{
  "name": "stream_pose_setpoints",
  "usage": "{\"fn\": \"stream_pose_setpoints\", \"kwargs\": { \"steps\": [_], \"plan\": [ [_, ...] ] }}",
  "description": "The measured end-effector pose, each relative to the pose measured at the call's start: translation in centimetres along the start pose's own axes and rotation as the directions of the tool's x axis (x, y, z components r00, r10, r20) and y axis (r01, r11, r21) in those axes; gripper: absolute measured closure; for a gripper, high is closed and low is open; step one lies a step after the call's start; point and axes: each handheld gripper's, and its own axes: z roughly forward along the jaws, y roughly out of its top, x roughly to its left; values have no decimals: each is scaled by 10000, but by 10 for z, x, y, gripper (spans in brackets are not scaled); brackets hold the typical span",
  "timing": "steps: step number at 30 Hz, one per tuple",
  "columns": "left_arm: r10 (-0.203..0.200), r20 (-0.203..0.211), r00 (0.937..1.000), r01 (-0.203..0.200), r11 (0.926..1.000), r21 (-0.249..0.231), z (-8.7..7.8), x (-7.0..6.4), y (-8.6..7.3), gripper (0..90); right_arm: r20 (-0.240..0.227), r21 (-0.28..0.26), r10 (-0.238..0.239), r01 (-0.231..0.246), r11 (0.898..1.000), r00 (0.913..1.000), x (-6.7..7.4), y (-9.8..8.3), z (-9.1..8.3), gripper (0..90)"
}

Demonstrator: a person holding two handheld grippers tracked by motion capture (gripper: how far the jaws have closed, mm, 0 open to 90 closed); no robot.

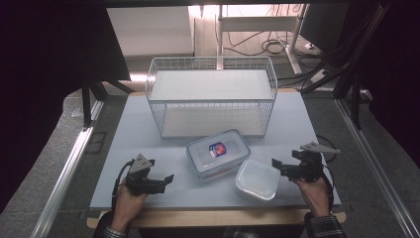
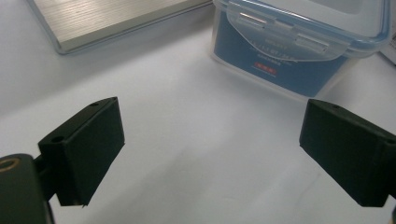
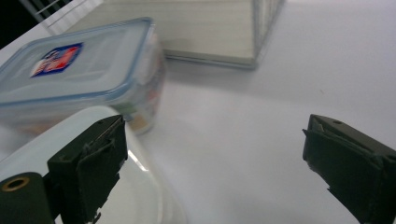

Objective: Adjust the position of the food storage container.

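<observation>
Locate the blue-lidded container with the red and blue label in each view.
High view: blue-lidded container at table centre, before the wire basket.
Left gripper view: top right, beyond the open jaws.
Right gripper view: upper left.
Shared landmark: the wire basket's base behind it.

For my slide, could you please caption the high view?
Two open grippers, left and right, flank a lidded container and small tub before a wire basket.
</observation>
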Motion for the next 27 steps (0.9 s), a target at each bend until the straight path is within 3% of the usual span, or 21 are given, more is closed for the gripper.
{"fn": "stream_pose_setpoints", "kwargs": {
  "steps": [2, 3, 5, 8, 15, 18, 22, 27],
  "plan": [
    [-84, 47, 10000, 84, 10000, 17, 0, 1, 0, 54, 470, 197, -463, 454, 9988, 9978, 5, -1, 2, 11],
    [-148, 47, 9999, 148, 9999, 11, 0, 2, -1, 52, 441, 308, -582, 569, 9979, 9973, 5, -2, 3, 0],
    [-199, 71, 9998, 199, 9998, 4, 0, 3, -1, 51, 278, 592, -486, 469, 9971, 9984, 6, -3, 5, 0],
    [-282, 185, 9994, 282, 9996, 35, 1, 3, -1, 49, 468, 669, -590, 558, 9962, 9972, 8, -3, 4, 0],
    [-95, 307, 9995, 88, 9997, 241, 4, 0, -1, 50, 444, 743, -371, 337, 9967, 9983, 12, -2, 5, 7],
    [-74, 266, 9996, 68, 9997, 220, 4, 0, -1, 50, 492, 671, -307, 274, 9974, 9983, 12, -1, 4, 67],
    [-122, 277, 9995, 119, 9999, 109, 3, 1, 0, 50, 555, 298, -325, 309, 9991, 9979, 14, 2, -3, 222],
    [-95, 289, 9995, 89, 9997, 232, 4, 0, -1, 50, 106, 104, -537, 536, 9985, 9985, 22, 6, -13, 440]
  ]
}}
